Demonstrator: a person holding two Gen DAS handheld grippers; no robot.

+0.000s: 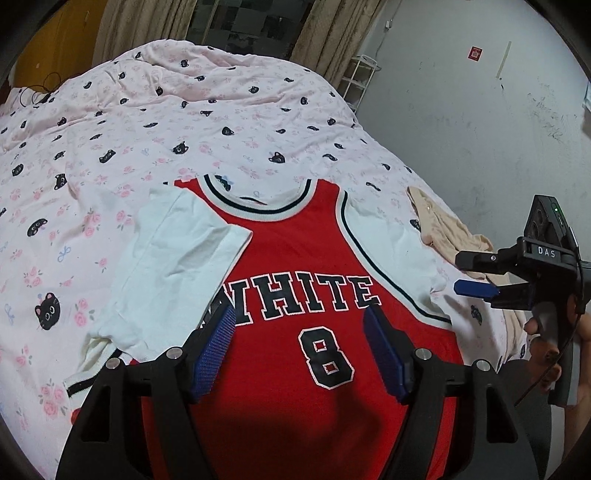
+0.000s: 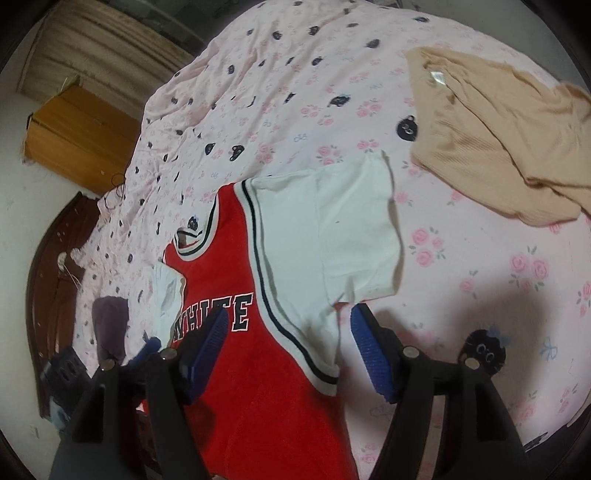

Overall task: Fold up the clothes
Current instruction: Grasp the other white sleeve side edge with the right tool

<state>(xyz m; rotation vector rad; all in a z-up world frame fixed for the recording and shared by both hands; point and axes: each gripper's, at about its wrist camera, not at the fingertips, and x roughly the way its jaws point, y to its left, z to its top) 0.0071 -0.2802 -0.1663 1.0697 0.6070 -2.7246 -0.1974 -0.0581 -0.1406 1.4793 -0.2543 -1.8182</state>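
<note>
Both my grippers, left [image 1: 299, 350] and right [image 2: 288, 350], hung with fingers apart, gripping nothing. The jersey [image 1: 314, 295] lay flat (one sleeve [image 1: 177, 266] folded in); I judged the other sleeve [image 2: 332, 236] best pinched at its hem.

Red jersey [image 1: 295, 258] flat, one sleeve folded in.

L tool [image 1: 299, 347] spread wide, empty, R tool [image 2: 288, 350] spread wide, empty

Home bedroom. Bed [image 1: 258, 122] with a pink cat-and-rose print sheet fills both views. Beige curtains [image 1: 332, 33] hang by a dark window [image 1: 251, 22]; a wooden cabinet [image 2: 77, 136] stands beside the bed, with a white wire rack [image 1: 360, 81] against a scuffed grey wall [image 1: 461, 110].
</note>
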